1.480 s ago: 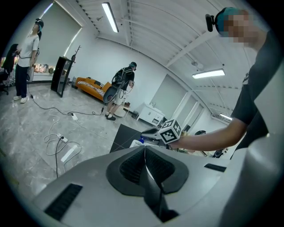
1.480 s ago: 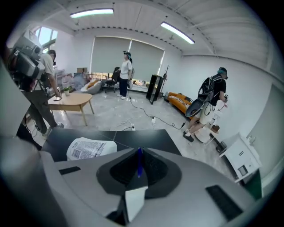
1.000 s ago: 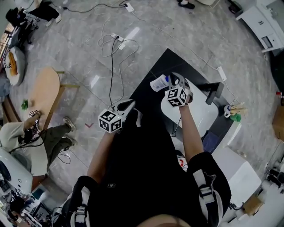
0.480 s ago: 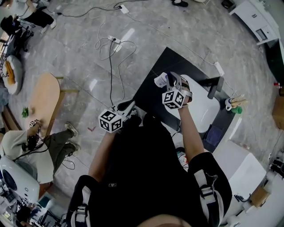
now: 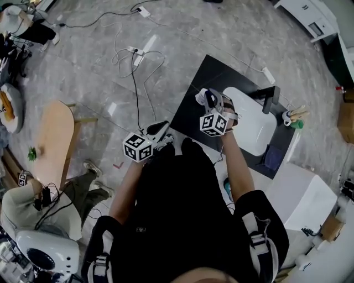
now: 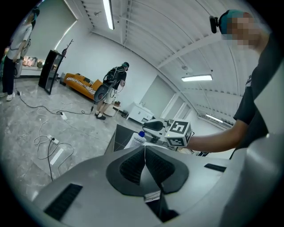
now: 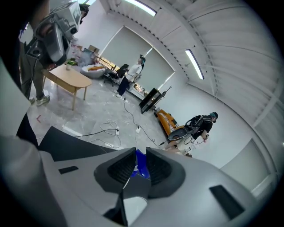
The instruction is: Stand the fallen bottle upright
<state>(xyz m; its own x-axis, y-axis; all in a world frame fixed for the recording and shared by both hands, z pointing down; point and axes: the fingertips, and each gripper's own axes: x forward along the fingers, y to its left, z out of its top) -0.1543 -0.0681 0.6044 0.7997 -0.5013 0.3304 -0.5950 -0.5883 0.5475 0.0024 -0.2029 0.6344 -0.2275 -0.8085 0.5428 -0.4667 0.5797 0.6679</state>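
Stood bottle [image 6: 138, 138] upright on desk [image 5: 188, 113]; opening right claw [image 7: 140, 155] off blue cap [image 7: 141, 168], task near done; keeping left claw [image 6: 144, 166] shut, empty.

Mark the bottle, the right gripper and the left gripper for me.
bottle [image 6: 135, 141]: left gripper view, on its white body.
right gripper [image 7: 140, 156]: right gripper view, between the tips of its opening jaws, the bottle's blue cap between them.
left gripper [image 6: 144, 148]: left gripper view, where its shut tips meet.

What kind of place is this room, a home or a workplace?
Probably a workplace, a large lab or recording studio: a bare grey floor strewn with cables and a power strip, strip lights on a high white ceiling, and a person wearing a backpack.
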